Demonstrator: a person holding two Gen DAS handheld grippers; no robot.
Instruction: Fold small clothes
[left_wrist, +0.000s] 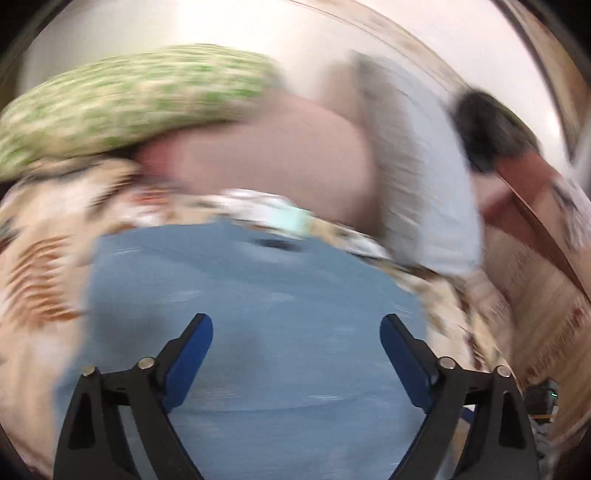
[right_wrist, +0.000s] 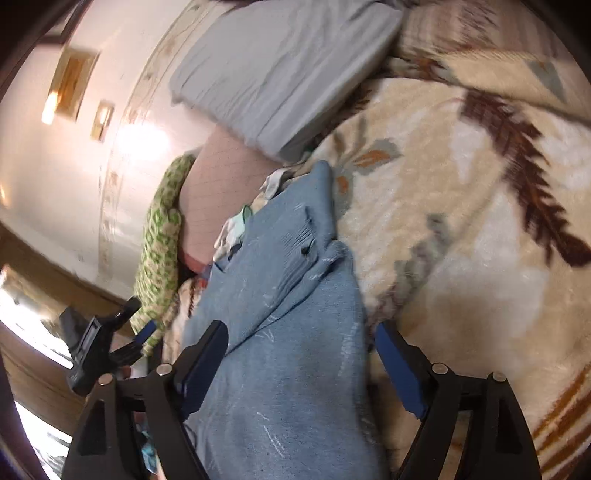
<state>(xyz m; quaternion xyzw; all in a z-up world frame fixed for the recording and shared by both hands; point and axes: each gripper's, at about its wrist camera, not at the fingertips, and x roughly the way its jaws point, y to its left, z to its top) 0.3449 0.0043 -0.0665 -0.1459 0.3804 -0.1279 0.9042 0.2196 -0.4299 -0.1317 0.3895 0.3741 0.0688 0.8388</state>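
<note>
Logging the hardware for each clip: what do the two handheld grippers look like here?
Both look alike. The left gripper and right gripper each have two matte black plastic fingers on angular black linkage arms, with silver round pivot pins at the joints. Flat dark blue pads line the inner faces. No cables, markings or sleeves are visible.

The left gripper (left_wrist: 296, 334) had two matte black angular arms, each with a triangular cut-out near its base and round silver pivot pins on top, and its fingers (left_wrist: 192, 363) were faced with long dark blue pads. The right gripper (right_wrist: 301, 341) was built the same way: black forked arms, silver pins, blue pads. In the right wrist view the left gripper appeared from the side as a black boxy body with a blue-tipped finger.
</note>
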